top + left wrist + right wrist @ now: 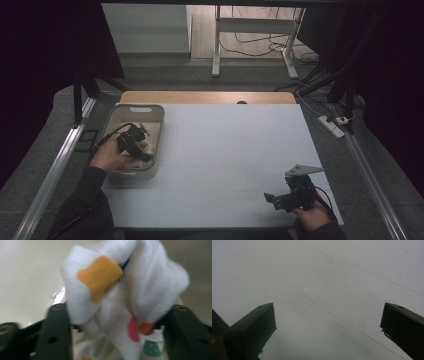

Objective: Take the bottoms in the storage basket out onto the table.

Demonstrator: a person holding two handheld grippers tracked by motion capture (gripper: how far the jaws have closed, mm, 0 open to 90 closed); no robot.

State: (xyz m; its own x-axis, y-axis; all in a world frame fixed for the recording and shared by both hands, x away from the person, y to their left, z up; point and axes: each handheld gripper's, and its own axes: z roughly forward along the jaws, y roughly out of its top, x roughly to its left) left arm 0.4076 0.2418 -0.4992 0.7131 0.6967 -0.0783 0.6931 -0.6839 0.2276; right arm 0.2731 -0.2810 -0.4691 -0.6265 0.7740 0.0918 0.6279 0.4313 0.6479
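Black left gripper (113,312) jaws pinched the soft white spotted cloth (125,290) at mid-frame; lifting slowly from the beige tub (150,112) seemed best, while the right gripper (328,312) gaped empty.

left hand-held gripper (142,145) in bin (131,176) on cloth (145,145) | right hand-held gripper (270,197) over table (230,150)

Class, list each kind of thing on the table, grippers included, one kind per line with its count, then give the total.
Grippers: 2, left gripper and right gripper
Bins: 1, bin
Cloths: 1, white cloth with coloured patches, between the left gripper's jaws in the bin
Total: 4
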